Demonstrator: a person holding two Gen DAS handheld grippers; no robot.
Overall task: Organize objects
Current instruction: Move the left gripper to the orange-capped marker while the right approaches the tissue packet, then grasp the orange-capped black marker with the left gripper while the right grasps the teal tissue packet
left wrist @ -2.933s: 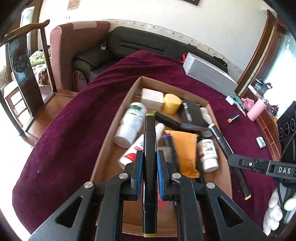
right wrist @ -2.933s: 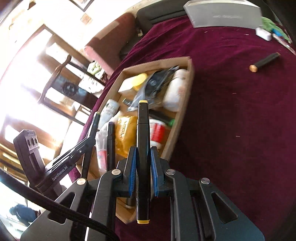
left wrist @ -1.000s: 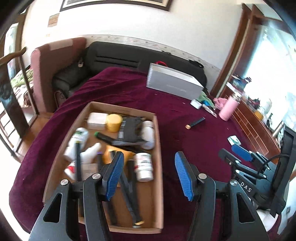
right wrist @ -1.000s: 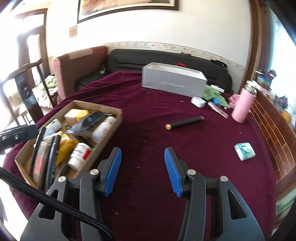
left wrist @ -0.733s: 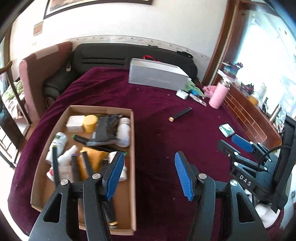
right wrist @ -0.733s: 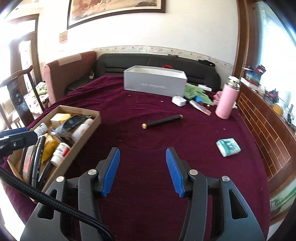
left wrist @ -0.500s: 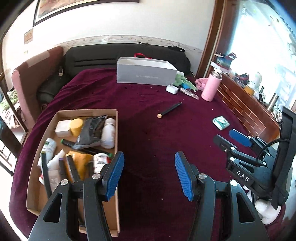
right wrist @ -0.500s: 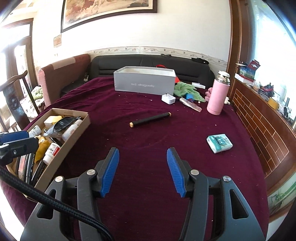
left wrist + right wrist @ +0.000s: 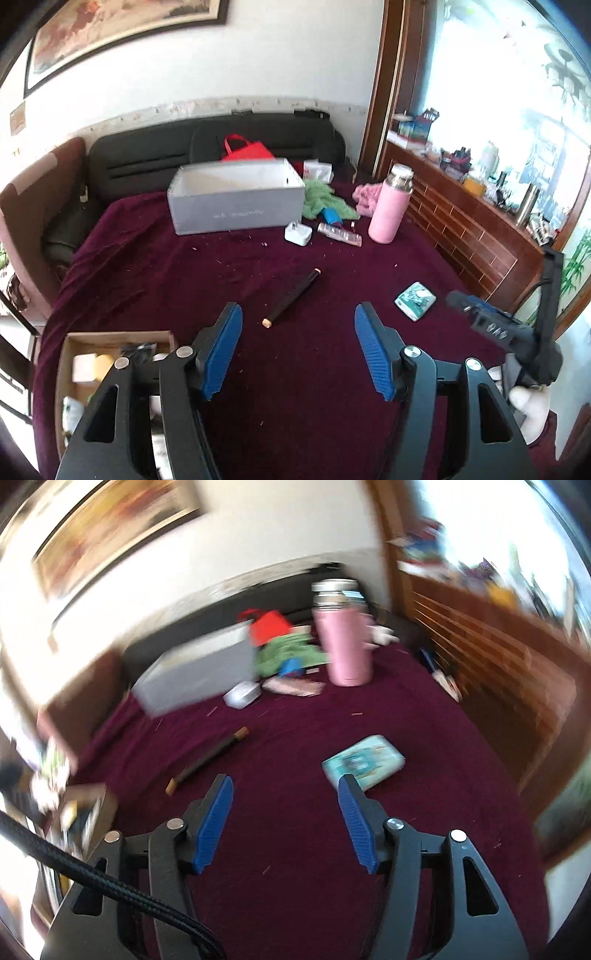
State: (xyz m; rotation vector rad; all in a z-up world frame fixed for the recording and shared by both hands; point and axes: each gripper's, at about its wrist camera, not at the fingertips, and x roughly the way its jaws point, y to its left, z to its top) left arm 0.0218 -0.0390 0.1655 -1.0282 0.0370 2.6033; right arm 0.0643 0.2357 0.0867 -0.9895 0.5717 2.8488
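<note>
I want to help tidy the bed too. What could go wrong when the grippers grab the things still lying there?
The black marker is round and lies loose on the soft purple cover, so it might roll away when pinched. The pink bottle stands tall beside the small clutter, so a bump could tip it. The left gripper and right gripper are both open, empty and close together, so they could knock into each other reaching for the marker or the tissue pack.

Both markers dropped, hand-held grippers swung away
The left hand-held gripper (image 9: 298, 350) and right hand-held gripper (image 9: 284, 819), jaws just opening and empty, now face the black marker (image 9: 291, 297) at 12 o'clock; the cardboard box (image 9: 110, 338) sits at 8 o'clock.
</note>
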